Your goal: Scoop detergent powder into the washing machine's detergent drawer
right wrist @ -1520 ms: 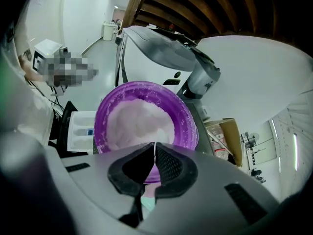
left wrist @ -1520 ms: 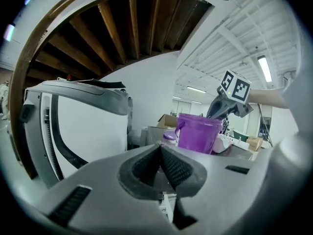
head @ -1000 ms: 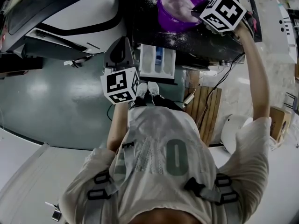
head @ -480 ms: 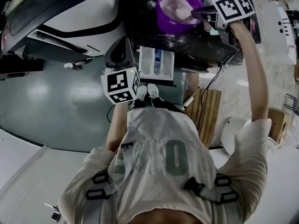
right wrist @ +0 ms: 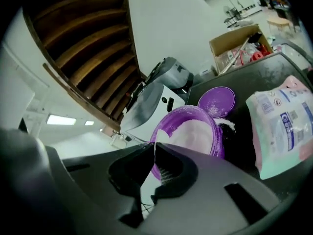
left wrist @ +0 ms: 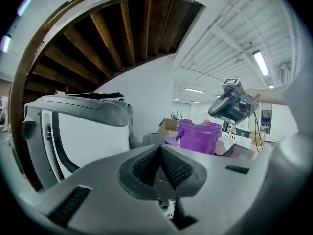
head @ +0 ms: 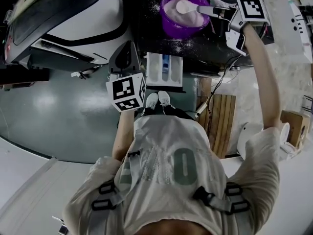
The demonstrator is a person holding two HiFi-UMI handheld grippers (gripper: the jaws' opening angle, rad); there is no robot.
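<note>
Right gripper (right wrist: 152, 148): ribbed black pads clenched on the thin, flat handle of a white plastic scoop (head: 186, 6). The scoop's round bowl sits over the powder in a purple tub (head: 182, 14). The tub is round, translucent plastic, filled with fine white detergent powder (right wrist: 195, 133).

The tub stands on the washing machine's dark top (head: 208, 45), which is dusted with spilled white grains. Its flat purple lid (right wrist: 216, 101) lies just beside it, also speckled with powder. A soft printed detergent bag (right wrist: 281, 131) lies near the tub.

The detergent drawer (head: 154, 67) is pulled out below the dark top. It is a white, rectangular, compartmented drawer with a blue insert.

Left gripper (left wrist: 160, 148): textured pads pressed together with nothing between them, held low near the drawer, well apart from the tub.
</note>
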